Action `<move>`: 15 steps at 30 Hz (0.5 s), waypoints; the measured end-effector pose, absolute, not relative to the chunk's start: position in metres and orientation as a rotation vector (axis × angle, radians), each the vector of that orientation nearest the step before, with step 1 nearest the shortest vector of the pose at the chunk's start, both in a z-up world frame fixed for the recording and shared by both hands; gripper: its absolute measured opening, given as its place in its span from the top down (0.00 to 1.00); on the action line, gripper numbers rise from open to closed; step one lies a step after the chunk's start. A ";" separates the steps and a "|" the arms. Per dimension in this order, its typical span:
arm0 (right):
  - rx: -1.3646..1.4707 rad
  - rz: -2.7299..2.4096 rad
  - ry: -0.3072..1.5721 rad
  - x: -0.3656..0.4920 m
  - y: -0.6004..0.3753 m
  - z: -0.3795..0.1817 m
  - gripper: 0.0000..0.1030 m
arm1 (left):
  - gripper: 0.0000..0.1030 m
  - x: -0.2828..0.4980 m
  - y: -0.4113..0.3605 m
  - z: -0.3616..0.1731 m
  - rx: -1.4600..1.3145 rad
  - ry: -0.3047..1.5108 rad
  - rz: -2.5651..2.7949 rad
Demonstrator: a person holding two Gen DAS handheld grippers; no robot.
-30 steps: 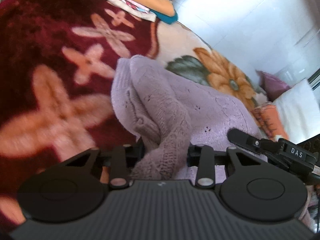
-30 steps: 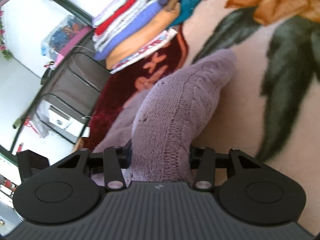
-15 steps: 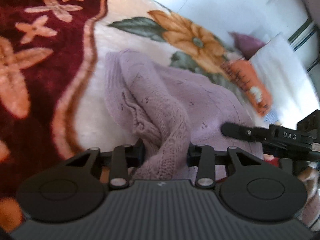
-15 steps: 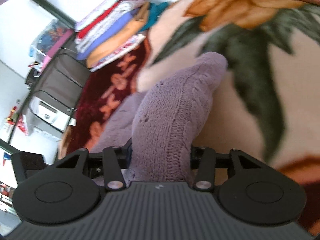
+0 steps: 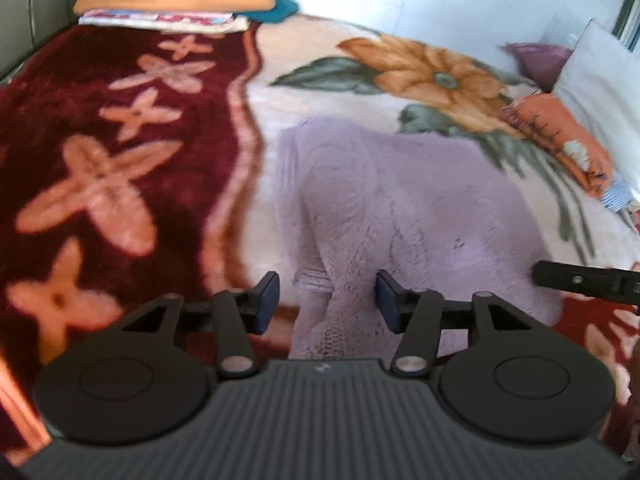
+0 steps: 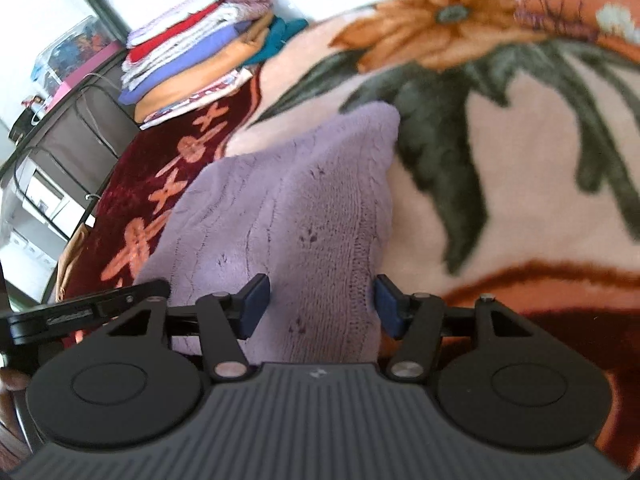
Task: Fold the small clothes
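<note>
— Both claws, left gripper (image 5: 326, 300) and right gripper (image 6: 320, 304), have just been opening; the lilac knit sweater (image 5: 400, 208) lies slack between unclenched pads, on the floral blanket (image 5: 320, 60).
— Soft, light, floppy — I'd pinch its hem corners.

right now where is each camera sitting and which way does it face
Left wrist: sits on the left claw, looking forward and down over the lilac sweater on the flowered blanket; its own open blue pads, just spread off the knit, plus the other claw's tip at right.
Right wrist: sits on the right claw, facing down along the sweater's far side; its pads have also just opened, with the left claw's tip at left.
Shared: sweater, blanket, the pile of folded clothes, the orange cloth.
</note>
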State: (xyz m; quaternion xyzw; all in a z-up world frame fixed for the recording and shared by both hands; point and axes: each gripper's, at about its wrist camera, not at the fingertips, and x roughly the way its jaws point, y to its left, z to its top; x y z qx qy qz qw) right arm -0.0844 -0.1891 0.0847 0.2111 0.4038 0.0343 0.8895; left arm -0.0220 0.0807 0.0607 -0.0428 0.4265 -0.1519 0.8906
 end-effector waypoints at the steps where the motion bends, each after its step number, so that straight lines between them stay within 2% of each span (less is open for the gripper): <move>1: 0.418 0.067 0.835 -0.087 -0.186 0.084 0.37 | 0.42 -0.021 0.082 0.056 -0.100 0.897 -0.305; 3: 0.390 0.059 0.846 -0.085 -0.179 0.076 0.37 | 0.32 -0.018 0.085 0.048 -0.122 0.903 -0.287; 5: 0.367 0.038 0.859 -0.081 -0.174 0.063 0.36 | 0.29 -0.018 0.087 0.046 -0.142 0.905 -0.271; 12: 0.376 0.019 0.835 -0.082 -0.170 0.061 0.32 | 0.32 -0.033 0.082 0.055 -0.167 0.898 -0.232; 15: 0.333 -0.007 0.803 -0.092 -0.164 0.071 0.26 | 0.33 -0.047 0.072 0.063 -0.113 0.883 -0.209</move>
